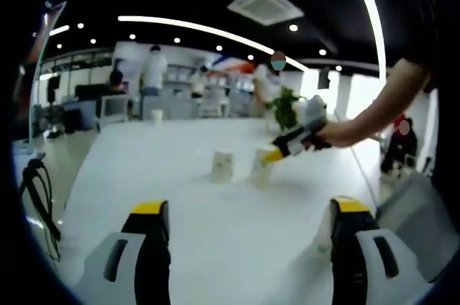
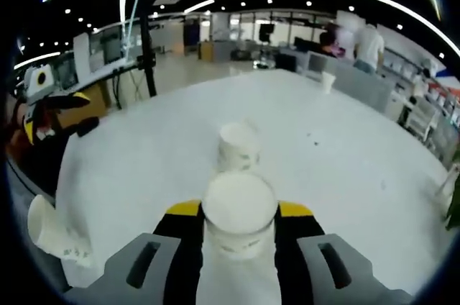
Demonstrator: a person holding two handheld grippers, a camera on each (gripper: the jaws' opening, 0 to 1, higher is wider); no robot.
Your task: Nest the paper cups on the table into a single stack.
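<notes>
Two white paper cups stand upside down mid-table: one free (image 1: pixel 223 164) and one (image 1: pixel 260 167) with my right gripper (image 1: pixel 282 149) on it, held by a person's arm from the right. In the right gripper view that gripper (image 2: pixel 239 213) is shut on the upturned cup (image 2: pixel 239 208), its jaws pressed to both sides, and the free cup (image 2: pixel 238 147) stands just beyond. A third cup (image 2: pixel 54 237) lies on its side at the near left table edge. My left gripper (image 1: pixel 251 206) is open, low over the near table, holding nothing; it also shows at the left (image 2: pixel 50 114).
Another small cup (image 1: pixel 157 114) (image 2: pixel 328 80) stands far off on the white table (image 1: pixel 180 190). A potted plant (image 1: pixel 286 107) stands at the table's far right. Black cables (image 1: pixel 39 190) hang off the left edge. People and desks fill the office behind.
</notes>
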